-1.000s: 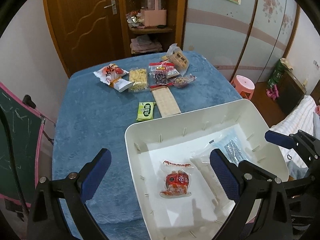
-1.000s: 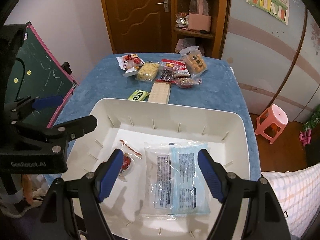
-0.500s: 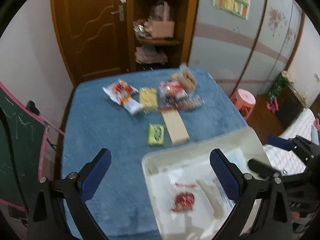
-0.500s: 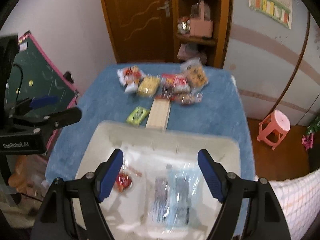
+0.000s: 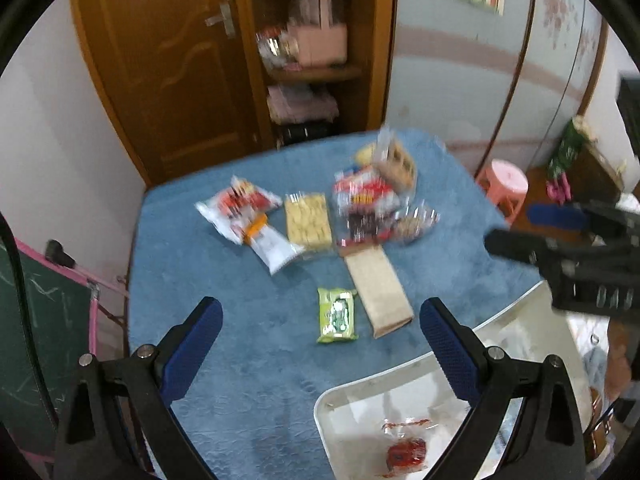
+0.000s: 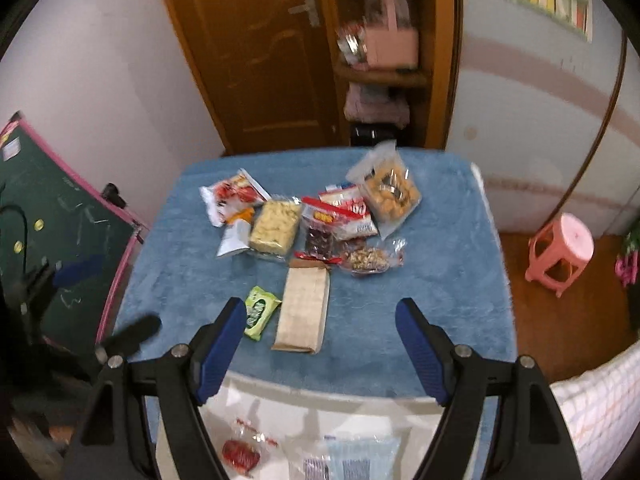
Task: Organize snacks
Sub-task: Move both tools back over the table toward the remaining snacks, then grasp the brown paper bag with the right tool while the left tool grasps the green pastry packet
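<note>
Two snacks are already in the white bin [image 5: 516, 332], everything else is on the blue desk [image 5: 248, 360].

Left wrist view: left gripper [image 5: 320, 348] is spread wide with nothing in it, hovering over the desk near the bin's corner. Green packet [image 5: 337, 314] lies flat just beside the tan cracker sleeve [image 5: 378, 292], closest loose items to the jaws. Red sealed snack [image 5: 406, 452] sits on the bin floor. I'd guess the green packet is light, crinkly and a bit slippery, so pinch it across the short sides. A second ago this camera was looking down into the bin; now it has swung out toward the pile, and the frame is blurred from the move.

Right wrist view: right gripper [image 6: 320, 344] is also released and empty, above the bin's far rim. The cracker sleeve looks stiff but probably crumbles, so take it across its narrow width, gently. Further back sit the yellow biscuit pack [image 6: 276, 229] and a clear bag of round cookies [image 6: 390, 192], soft film, likely fragile. The pale blue packet [image 6: 356, 456], centred between the fingers before, has dropped to the bottom edge.
</note>
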